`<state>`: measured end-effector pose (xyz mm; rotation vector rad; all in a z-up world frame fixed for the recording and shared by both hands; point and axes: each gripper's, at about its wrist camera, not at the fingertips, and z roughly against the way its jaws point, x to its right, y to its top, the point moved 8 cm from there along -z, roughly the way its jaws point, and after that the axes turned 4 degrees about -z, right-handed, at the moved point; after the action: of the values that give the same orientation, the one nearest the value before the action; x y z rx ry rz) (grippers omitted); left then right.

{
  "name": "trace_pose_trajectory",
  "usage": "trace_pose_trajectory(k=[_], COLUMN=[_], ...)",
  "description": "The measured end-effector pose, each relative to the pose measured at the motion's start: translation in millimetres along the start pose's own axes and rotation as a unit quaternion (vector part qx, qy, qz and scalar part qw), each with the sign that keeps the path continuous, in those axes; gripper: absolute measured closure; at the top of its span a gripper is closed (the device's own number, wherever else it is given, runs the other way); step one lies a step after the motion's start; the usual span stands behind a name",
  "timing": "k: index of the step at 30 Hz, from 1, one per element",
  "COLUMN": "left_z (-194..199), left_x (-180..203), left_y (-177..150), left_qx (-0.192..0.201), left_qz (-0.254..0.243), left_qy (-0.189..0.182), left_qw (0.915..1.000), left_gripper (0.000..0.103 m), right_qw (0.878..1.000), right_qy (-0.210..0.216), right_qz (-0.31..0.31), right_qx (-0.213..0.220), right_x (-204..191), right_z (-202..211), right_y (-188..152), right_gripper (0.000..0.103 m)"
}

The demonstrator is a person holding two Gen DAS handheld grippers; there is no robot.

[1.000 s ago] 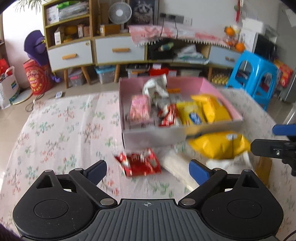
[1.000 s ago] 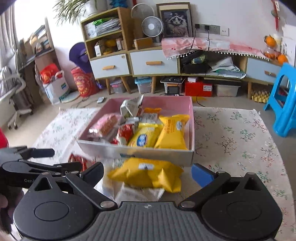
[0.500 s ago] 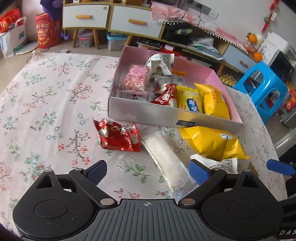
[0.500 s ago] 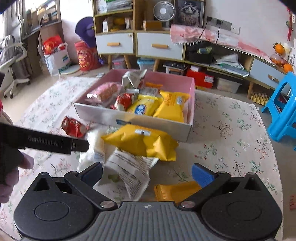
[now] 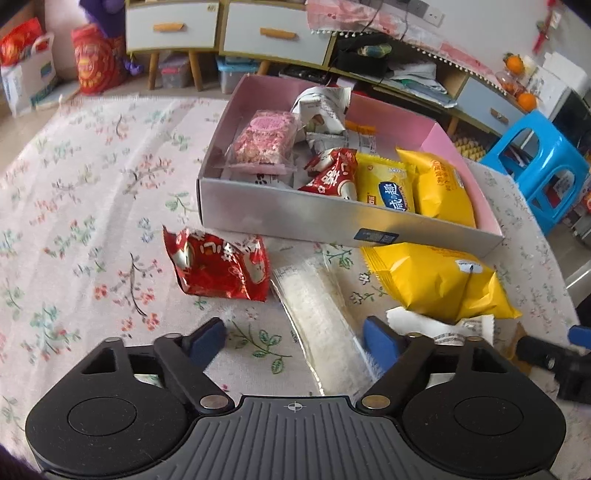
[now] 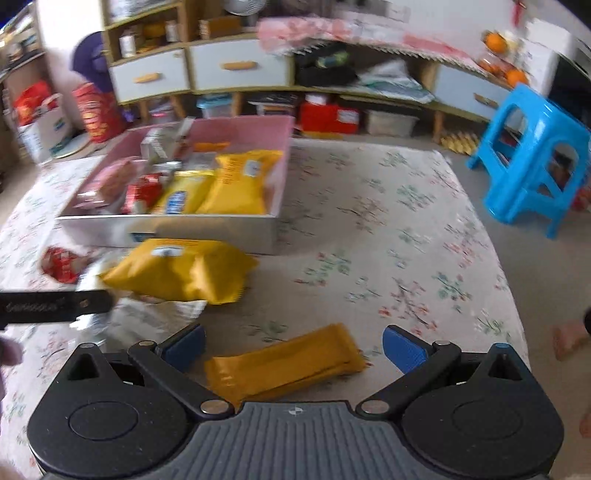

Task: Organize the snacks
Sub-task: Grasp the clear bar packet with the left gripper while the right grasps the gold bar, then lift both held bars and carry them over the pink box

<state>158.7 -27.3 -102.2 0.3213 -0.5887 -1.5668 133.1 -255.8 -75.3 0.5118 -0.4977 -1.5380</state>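
Observation:
A silver box (image 5: pixel 295 214) with a pink inside holds several snack packets. In front of it on the floral cloth lie a red packet (image 5: pixel 221 266), a clear packet of white snack (image 5: pixel 317 314), a yellow bag (image 5: pixel 436 280) and a white wrapper (image 5: pixel 424 325). My left gripper (image 5: pixel 293 343) hangs low over the clear packet. Its jaws are closing, the right pad is at the packet's edge and the left pad is well clear. My right gripper (image 6: pixel 294 347) stands open astride a flat orange packet (image 6: pixel 284 365), touching nothing. The yellow bag (image 6: pixel 181 269) lies to its left.
A blue plastic stool (image 6: pixel 532 158) stands off the table's right side. Low cabinets with drawers (image 5: pixel 266 33) line the back wall. The cloth right of the box (image 6: pixel 388 229) is bare. A black finger (image 6: pixel 55 304) of the left gripper crosses the right wrist view's left edge.
Both grippers have sunk toward the table. The left one has closed in on the clear packet with narrower jaws. The right one has swung right, bringing the orange packet between its fingers.

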Motion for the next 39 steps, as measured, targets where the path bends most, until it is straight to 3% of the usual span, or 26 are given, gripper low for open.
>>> trace_pose_trajectory(k=[7,17,21,24,28,39], left_z=[5.1,7.0,7.8,8.8,8.8,11.8], left_x=[-3.9,-2.6,-0.3,-0.3,-3.1,-9.9], left_y=[-1.6,-5.5,-7.6,-8.3,-7.4,-5.5], left_qx=[-0.008,-0.018,-0.019,-0.019,-0.022,-0.032], left_qz=[-0.031,-0.037,-0.042,-0.045,-0.041,-0.017], left_qy=[0.011,-0.005,-0.008,-0.011,-0.014,-0.034], left_qw=[0.9994,0.9992,0.9989,0.9987,0.9988,0.9988], left_gripper=[0.067,0.075,0.077,0.078,0.079,0.083], right_qw=[0.996,0.986,0.984,0.987,0.992,0.992], right_qy=[-0.024,0.017,0.007,-0.015,-0.035,-0.009], right_qz=[-0.072,-0.141,-0.155,-0.136,-0.097,-0.11], right_qx=[-0.04,-0.088,-0.092,-0.082,-0.072,-0.066], right_x=[25.0,14.3,8.3,1.8,-7.3,-7.4], right_z=[-11.1,-19.7,-26.5,-29.2,-30.1,-23.4], right_y=[-4.9,-10.5,-10.8,-7.9,-4.7,2.1], right_gripper=[0.015,0.033,0.037,0.05,0.079,0.082])
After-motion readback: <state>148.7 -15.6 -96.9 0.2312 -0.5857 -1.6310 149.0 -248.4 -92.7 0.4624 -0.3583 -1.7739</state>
